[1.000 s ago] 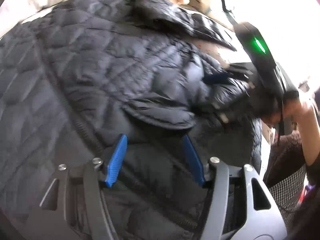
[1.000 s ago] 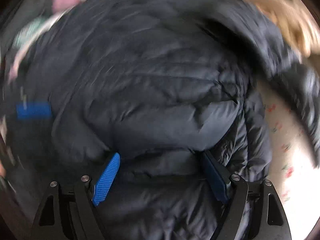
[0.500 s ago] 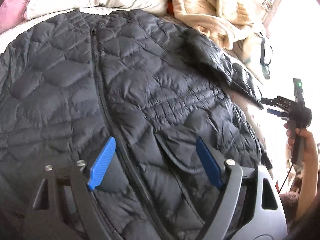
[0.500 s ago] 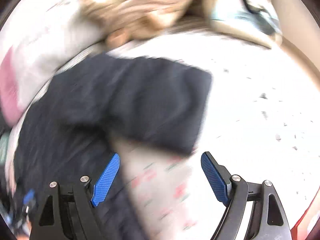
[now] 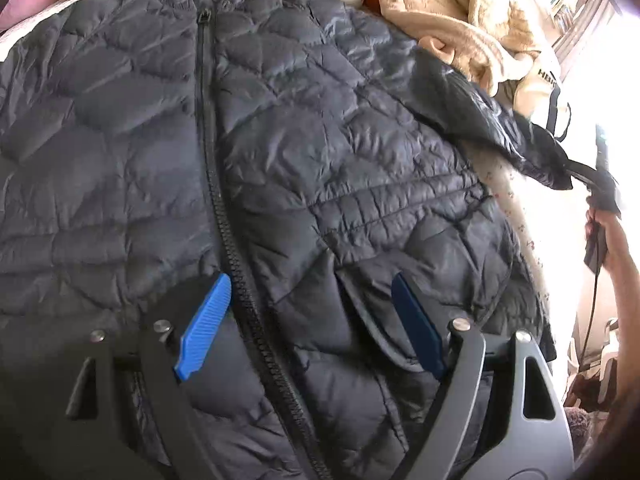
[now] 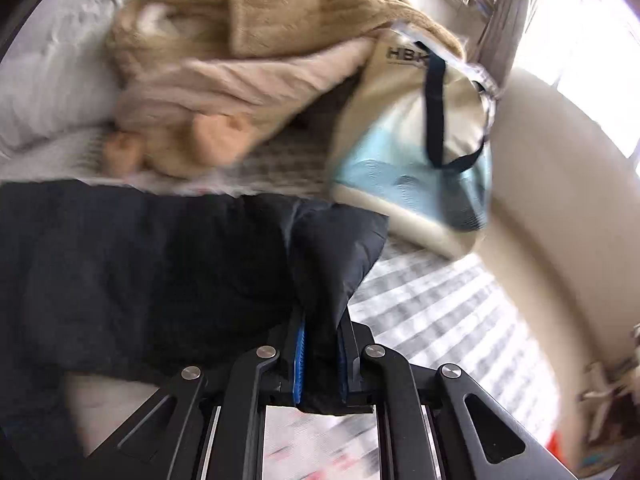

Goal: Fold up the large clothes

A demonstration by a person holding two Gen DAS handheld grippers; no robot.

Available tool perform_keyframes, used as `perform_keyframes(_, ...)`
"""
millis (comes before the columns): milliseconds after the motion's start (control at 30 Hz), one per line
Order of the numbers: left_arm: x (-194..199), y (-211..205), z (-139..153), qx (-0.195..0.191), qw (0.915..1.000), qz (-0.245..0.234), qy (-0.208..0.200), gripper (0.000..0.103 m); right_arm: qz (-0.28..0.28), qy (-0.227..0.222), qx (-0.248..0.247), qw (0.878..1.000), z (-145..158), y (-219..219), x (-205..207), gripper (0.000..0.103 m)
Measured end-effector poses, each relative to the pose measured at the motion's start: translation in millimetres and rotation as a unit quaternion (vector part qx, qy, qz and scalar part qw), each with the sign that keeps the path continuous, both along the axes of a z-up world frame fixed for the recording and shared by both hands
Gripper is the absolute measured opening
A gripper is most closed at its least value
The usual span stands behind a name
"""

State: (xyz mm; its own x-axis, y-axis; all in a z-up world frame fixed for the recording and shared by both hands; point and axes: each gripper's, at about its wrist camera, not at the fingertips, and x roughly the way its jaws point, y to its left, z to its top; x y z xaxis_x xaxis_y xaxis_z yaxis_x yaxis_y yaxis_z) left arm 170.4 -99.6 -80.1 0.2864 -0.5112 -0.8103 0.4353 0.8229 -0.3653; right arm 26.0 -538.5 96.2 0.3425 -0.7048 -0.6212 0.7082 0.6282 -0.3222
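My right claw (image 6: 320,364) has just been closing and is now clamping the cuff of the jacket's sleeve (image 6: 336,248), cloth pinched between both pads. I am holding that sleeve out past the jacket's (image 5: 320,152) right edge. My left claw (image 5: 308,328) is hanging spread and empty over the jacket, straddling its zipper (image 5: 236,264) near the hem. The jacket is lying front-up on the bed (image 6: 440,300), with a beige blanket (image 5: 460,20) beyond its collar. I judge the slick cuff could slip, or the unpinned jacket could drag as I fold.
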Motion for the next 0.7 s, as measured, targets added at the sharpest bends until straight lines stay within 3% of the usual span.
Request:
perform_keyframes(100,1.4,-3.5,-4.5,0.013,0.9999,-0.002,0.0,0.083,-0.022,0.089,-0.007,0.996,-37.5,-28.7,16.3,0.013)
perform_keyframes(167,0.3,-5.7,-3.7,0.02,0.9998,-0.004,-0.004,0.083,-0.045,0.142,-0.058,0.987,-52.3,-36.3,14.5,0.015)
perform_keyframes(200,-0.5,-5.8,-2.1,0.021,0.9997,-0.005,-0.007,0.083,-0.054,0.143,-0.064,0.986,-52.8,-37.2,12.1,0.021)
perform_keyframes(267,-1.3,-3.9,0.1,0.02,0.9997,-0.005,-0.009,0.083,-0.071,0.104,-0.027,0.992,-41.0,-40.2,0.0,0.03)
perform_keyframes(367,0.1,1.8,3.9,0.015,0.9998,0.007,-0.007,0.083,-0.069,0.036,0.026,0.997,-16.7,-30.6,-14.4,0.071)
perform_keyframes(400,1.3,5.0,6.2,0.012,0.9998,0.015,-0.006,0.083,-0.056,0.012,0.039,0.998,-8.3,-20.1,-18.9,0.076)
perform_keyframes(533,2.5,15.1,13.2,0.018,0.9991,0.036,-0.012,0.083,-0.004,-0.045,0.09,0.995,15.6,27.5,-27.5,0.078)
perform_keyframes(700,0.8,38.4,26.9,0.039,0.9966,0.07,-0.02,0.083,0.048,-0.078,0.174,0.98,23.4,102.5,-35.8,0.08)
